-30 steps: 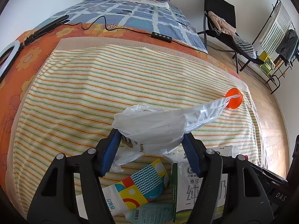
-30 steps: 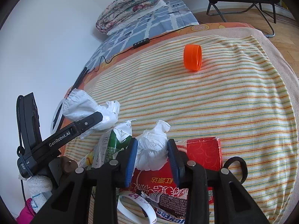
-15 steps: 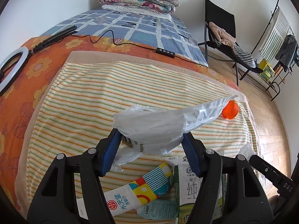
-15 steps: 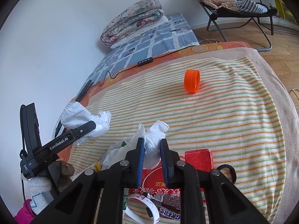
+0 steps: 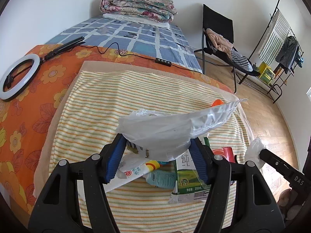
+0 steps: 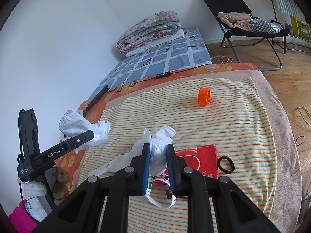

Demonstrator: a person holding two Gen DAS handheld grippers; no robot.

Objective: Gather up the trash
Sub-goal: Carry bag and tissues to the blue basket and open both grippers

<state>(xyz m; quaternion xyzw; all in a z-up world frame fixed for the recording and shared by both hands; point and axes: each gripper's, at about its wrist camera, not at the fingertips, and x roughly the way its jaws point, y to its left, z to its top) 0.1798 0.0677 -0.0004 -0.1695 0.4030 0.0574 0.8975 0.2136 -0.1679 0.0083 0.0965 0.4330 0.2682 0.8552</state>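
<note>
Two claws hold one white plastic bag (image 5: 155, 134) above the striped blanket (image 5: 136, 101) on the bed. The left claw (image 5: 157, 155) has its blue-padded fingers (image 5: 114, 159) spread wide, and the bag's edge is draped over and between them; from this view I cannot tell whether they truly pinch the plastic. The right claw (image 6: 158, 165) is clamped on a bunched part of the bag (image 6: 159, 145), its pads pressed against the crumpled white plastic from both sides. In the right wrist view the left claw appears at the left with more of the bag wadded at its tip. Under the bag on the blanket lies a heap of trash: a green and white milk carton (image 5: 186, 176), a white wrapper with coloured stripes (image 5: 136, 172), a pale blue packet (image 5: 161, 178), and a red box (image 6: 206, 159) whose edge sits just beside a black hair tie (image 6: 225, 165). An orange bottle cap (image 6: 204, 96) stands on its side well apart from the heap, toward the far end of the blanket. Beyond it a black cable with an inline remote (image 6: 163, 75) crosses the orange flowered sheet (image 5: 23, 101), and a ring light (image 5: 19, 75) lies on that sheet at the left.
</note>
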